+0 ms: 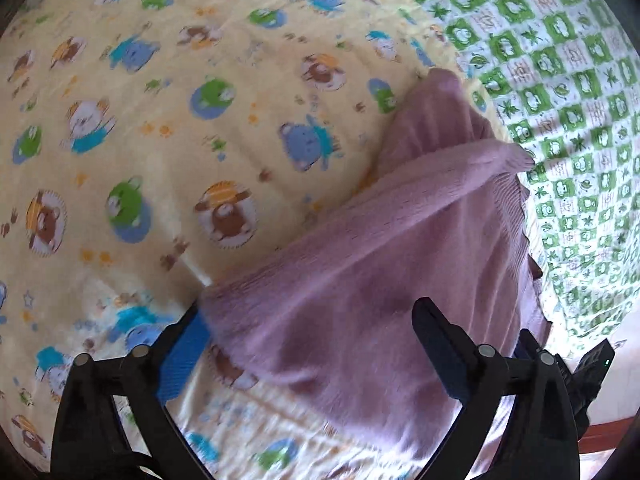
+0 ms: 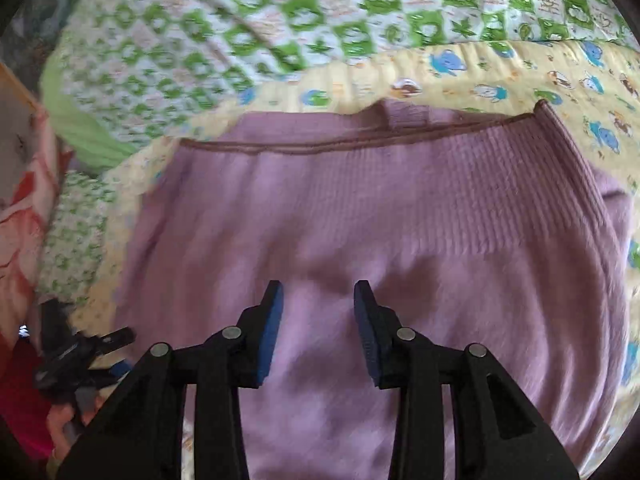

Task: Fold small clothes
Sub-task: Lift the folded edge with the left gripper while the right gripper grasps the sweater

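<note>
A mauve knit sweater (image 1: 360, 260) lies on a yellow cartoon-print bed sheet (image 1: 160, 120), with one sleeve (image 1: 460, 172) folded across its body. My left gripper (image 1: 312, 340) stands wide open over the sweater's near edge. The cloth lies between its fingers and is not pinched. In the right wrist view the sweater (image 2: 360, 208) fills the middle, its ribbed hem (image 2: 460, 184) at the upper right. My right gripper (image 2: 319, 292) is open just above the fabric with nothing between its blue pads. The left gripper (image 2: 80, 356) shows at the lower left, held by a hand.
A green-and-white checked quilt (image 1: 560, 80) lies bunched beside the sheet and behind the sweater (image 2: 280, 20). A red and orange patterned cloth (image 2: 24, 220) sits at the far left. A wooden edge (image 1: 608, 436) shows at the lower right.
</note>
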The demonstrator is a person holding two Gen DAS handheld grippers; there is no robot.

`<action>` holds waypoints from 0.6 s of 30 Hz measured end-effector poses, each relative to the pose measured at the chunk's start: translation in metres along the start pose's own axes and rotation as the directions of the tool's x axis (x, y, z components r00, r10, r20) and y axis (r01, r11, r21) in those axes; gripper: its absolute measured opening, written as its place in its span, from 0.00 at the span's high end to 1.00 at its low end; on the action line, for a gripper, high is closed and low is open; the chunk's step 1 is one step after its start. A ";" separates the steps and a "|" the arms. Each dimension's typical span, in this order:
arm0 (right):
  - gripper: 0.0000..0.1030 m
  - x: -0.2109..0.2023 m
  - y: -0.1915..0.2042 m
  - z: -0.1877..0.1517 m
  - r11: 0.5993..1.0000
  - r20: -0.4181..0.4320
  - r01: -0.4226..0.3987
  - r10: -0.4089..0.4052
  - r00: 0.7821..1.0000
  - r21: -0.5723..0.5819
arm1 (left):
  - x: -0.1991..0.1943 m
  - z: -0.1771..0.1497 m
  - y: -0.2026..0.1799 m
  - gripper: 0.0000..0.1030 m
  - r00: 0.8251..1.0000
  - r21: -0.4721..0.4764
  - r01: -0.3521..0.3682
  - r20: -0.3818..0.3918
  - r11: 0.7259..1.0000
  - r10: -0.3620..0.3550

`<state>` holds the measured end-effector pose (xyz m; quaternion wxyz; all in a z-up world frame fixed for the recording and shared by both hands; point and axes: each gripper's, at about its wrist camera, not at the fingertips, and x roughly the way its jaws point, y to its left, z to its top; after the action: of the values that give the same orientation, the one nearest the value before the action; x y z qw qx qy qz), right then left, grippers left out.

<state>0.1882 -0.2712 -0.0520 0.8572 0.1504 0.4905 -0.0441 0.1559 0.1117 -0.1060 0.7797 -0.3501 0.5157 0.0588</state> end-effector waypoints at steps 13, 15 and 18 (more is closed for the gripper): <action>0.62 -0.012 -0.016 0.010 0.994 0.015 -0.082 0.081 0.997 0.072 | -0.050 -0.021 -0.103 0.88 0.982 0.450 0.141 0.048 0.882 -0.181; 0.62 -0.017 -0.018 0.011 0.991 0.020 -0.107 0.106 0.994 0.075 | -0.055 -0.040 -0.132 0.88 0.975 0.547 0.180 0.011 0.818 -0.222; 0.62 -0.027 -0.023 0.013 0.987 0.032 -0.138 0.136 0.990 0.080 | -0.048 -0.077 -0.171 0.89 0.965 0.664 0.230 -0.063 0.712 -0.253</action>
<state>0.1802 -0.2986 -0.0279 0.8577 0.2184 0.4654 -0.0072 0.1529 -0.0502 0.0003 0.8621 -0.1121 0.4395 -0.2257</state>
